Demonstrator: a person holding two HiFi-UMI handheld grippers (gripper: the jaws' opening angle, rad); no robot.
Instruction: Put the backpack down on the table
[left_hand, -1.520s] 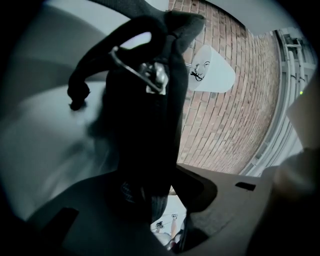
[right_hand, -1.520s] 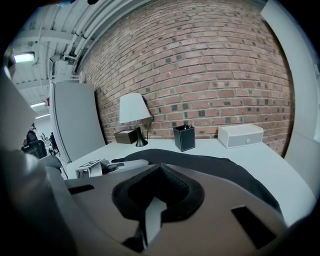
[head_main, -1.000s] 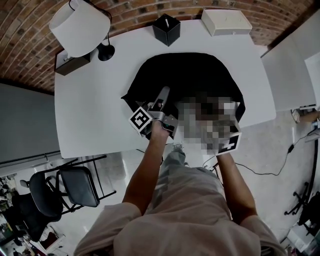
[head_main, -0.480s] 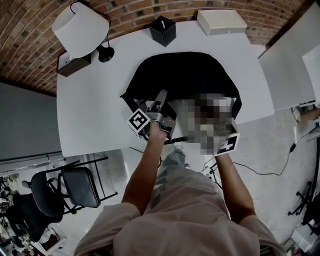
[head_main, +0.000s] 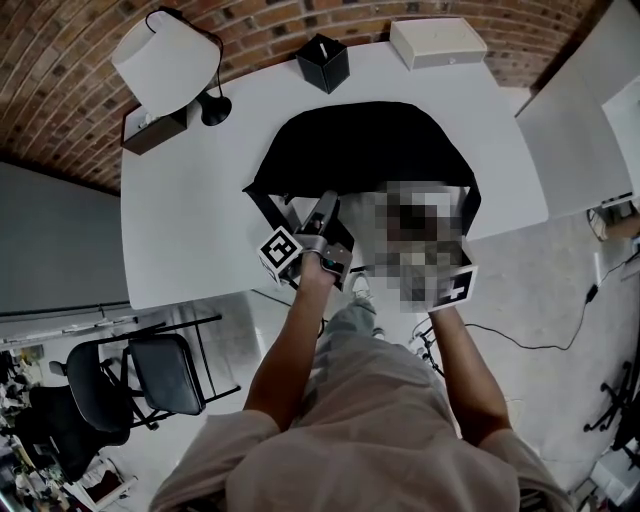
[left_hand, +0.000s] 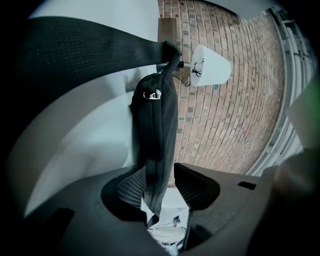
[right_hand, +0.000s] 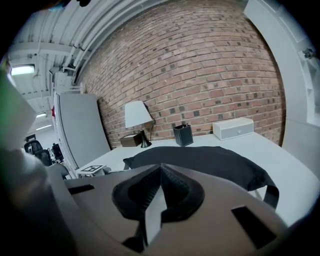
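— Head view: seeing the backpack (head_main: 365, 150) lying flat on the table (head_main: 190, 200), reaching right to the near edge.

— Left gripper view: watching its strap (left_hand: 152, 125) hanging between the part-spread jaws of the left gripper (left_hand: 162, 180), brushing one pad, not being pinched.

— And checking the right gripper (right_hand: 159, 172)?

— Sitting closed on nothing, facing the bag.

— Advising opening the left wider, backing straight out, avoiding snagging the strap and dragging the bag.
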